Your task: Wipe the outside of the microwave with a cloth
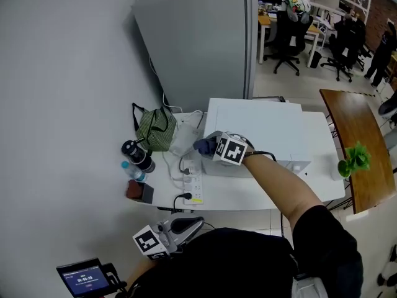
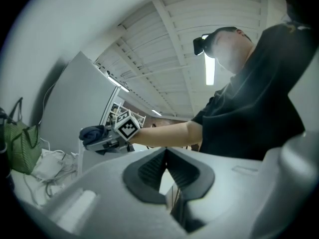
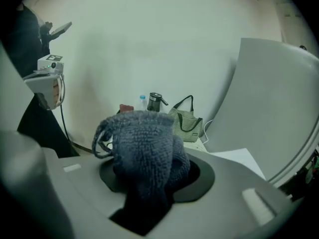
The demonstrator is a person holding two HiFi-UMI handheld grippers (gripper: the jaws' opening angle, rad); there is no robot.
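A white microwave (image 1: 263,135) stands on a white table (image 1: 248,198). My right gripper (image 1: 205,146) is at the microwave's left front corner, shut on a bunched dark blue cloth (image 1: 202,145). In the right gripper view the cloth (image 3: 142,146) fills the jaws of the right gripper (image 3: 149,176) and hides them. My left gripper (image 1: 188,224) hangs low, close to the person's body and off the table; in its own view the left gripper (image 2: 166,156) has its jaws together with nothing between them. That view also shows the cloth (image 2: 92,133) from the side.
A tall grey cabinet (image 1: 198,42) stands behind the microwave. Left of the microwave lie a green striped bag (image 1: 155,129), a black bottle (image 1: 138,154), white cables and a power strip (image 1: 193,189). A brown table with a green plant (image 1: 355,159) is at the right.
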